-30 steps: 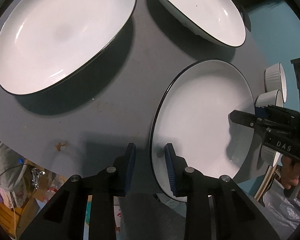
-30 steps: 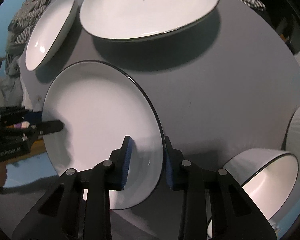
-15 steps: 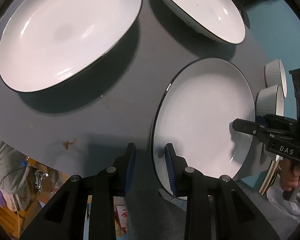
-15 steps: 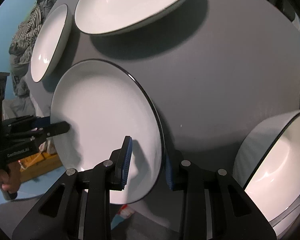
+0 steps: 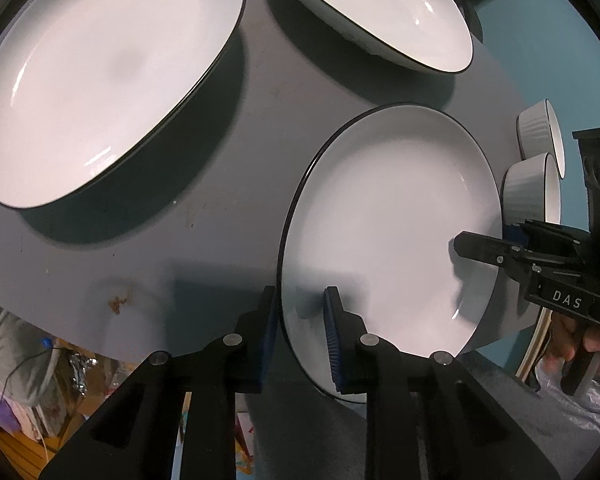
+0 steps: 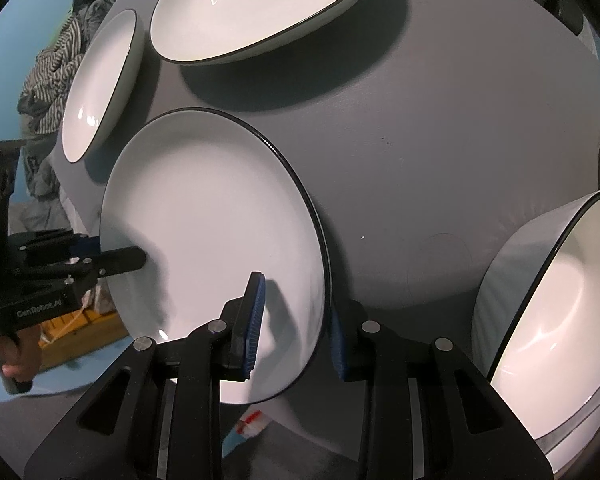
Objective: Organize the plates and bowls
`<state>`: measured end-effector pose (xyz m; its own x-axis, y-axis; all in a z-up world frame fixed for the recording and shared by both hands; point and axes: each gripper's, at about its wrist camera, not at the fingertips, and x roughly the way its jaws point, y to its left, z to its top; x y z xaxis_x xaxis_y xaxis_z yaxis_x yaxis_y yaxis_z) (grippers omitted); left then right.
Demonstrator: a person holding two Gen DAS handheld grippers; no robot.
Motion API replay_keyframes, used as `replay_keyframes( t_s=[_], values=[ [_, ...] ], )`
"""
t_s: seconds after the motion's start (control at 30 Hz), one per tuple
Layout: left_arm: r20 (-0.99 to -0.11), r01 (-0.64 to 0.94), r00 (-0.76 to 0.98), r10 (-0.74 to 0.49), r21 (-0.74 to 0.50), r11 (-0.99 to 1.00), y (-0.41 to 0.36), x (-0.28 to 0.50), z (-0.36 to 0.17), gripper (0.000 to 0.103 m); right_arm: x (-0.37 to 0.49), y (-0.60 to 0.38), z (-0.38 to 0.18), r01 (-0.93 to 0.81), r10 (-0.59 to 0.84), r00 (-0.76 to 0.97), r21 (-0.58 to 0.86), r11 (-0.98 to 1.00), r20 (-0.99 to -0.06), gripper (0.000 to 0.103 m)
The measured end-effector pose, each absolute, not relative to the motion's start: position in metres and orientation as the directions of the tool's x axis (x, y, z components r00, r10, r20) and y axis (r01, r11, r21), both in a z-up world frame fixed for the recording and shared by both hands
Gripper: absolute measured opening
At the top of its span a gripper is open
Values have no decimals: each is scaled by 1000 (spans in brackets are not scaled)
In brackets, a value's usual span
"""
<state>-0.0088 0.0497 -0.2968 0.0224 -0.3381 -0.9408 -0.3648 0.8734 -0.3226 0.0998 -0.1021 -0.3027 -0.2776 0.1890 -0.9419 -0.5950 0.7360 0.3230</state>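
A white plate with a black rim (image 5: 388,216) is held between both grippers above the grey table (image 5: 204,240). My left gripper (image 5: 300,312) is shut on its near rim, one finger over and one under. My right gripper (image 6: 296,308) is shut on the opposite rim of the same plate (image 6: 204,216). Each gripper shows in the other's view: the right one (image 5: 480,248) at the plate's right edge, the left one (image 6: 120,258) at its left edge.
Two larger white plates lie on the table (image 5: 100,76) (image 5: 380,8); they also show in the right wrist view (image 6: 260,8) (image 6: 96,84). Ribbed white bowls (image 5: 536,188) stand at the table's right side. A big bowl (image 6: 548,292) is near my right gripper. Striped cloth (image 6: 52,64) lies beyond.
The held plate has risen and tilted a little, with both grippers keeping their hold. The table and the other dishes have shifted slightly in both views.
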Motion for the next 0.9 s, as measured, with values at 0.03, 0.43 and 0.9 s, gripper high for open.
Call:
replay_keyframes(
  t_s=[0.03,0.43,0.9],
  values=[
    [-940,-365,21,-340,-324,873,50,-9,-297,21,91,-102,-303,-596,188,-276,321,736,-943,29],
    [-936,-373,23,-351,-333,866,57,-14,-296,19,94,-113,-302,-583,182,-276,315,749,-944,28],
    [-950,-396,-2,-313,-287,872,55,-13,-286,19,101,-115,-304,-531,197,-296,332,779,-935,17]
  ],
)
